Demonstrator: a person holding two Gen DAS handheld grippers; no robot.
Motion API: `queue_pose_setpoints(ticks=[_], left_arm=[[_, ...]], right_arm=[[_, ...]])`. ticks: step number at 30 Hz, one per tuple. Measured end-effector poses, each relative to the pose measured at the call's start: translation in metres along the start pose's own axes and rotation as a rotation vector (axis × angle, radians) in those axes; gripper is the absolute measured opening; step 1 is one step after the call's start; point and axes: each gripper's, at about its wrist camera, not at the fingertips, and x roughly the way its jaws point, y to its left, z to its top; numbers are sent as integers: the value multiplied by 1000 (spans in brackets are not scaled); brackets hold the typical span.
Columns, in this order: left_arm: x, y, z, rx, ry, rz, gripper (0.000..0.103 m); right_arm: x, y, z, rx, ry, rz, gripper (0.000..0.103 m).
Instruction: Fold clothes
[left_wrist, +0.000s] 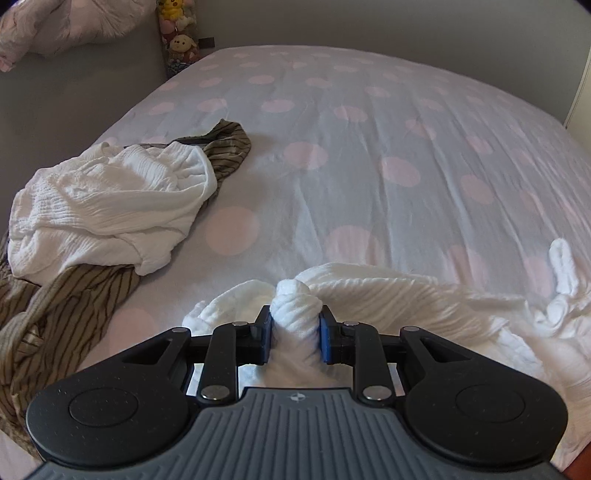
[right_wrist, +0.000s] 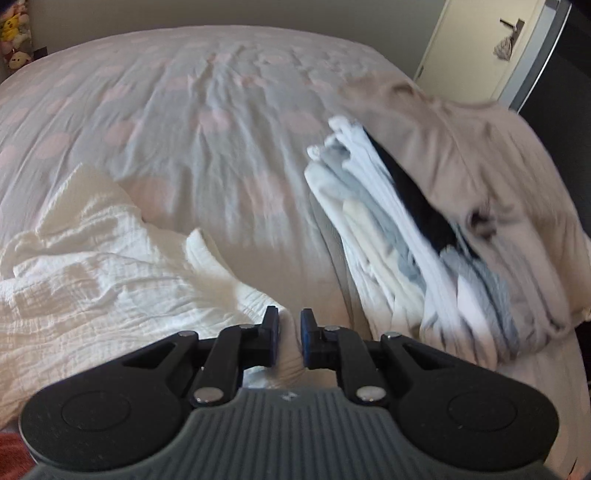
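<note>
The left gripper (left_wrist: 295, 328) is pinching a bunched fold of the white crinkled garment (left_wrist: 388, 295), which is lying just left of the folded stack (right_wrist: 424, 229) on the polka-dot bed (left_wrist: 351, 147). The right gripper (right_wrist: 290, 341) is standing narrow over its edge; whether it is gripping cloth is unclear. Soft and light, the garment is likely to sag, so grasping a seam or corner looks best.
</note>
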Motion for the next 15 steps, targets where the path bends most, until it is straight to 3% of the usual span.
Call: queue_pose_setpoints(ticks=[3, 6, 7, 10, 15], left_arm=[[11, 12, -8, 47, 74, 59, 22], [22, 24, -19, 68, 141, 81, 23], [25, 27, -22, 66, 163, 71, 24], [26, 36, -29, 32, 193, -6, 27], [24, 48, -30, -37, 201, -69, 30]], right_arm=[[18, -3, -16, 15, 64, 33, 14], [20, -5, -18, 22, 73, 64, 17], [19, -6, -17, 21, 69, 71, 19], [11, -8, -8, 7, 34, 87, 41], [1, -1, 17, 1, -55, 158, 46]])
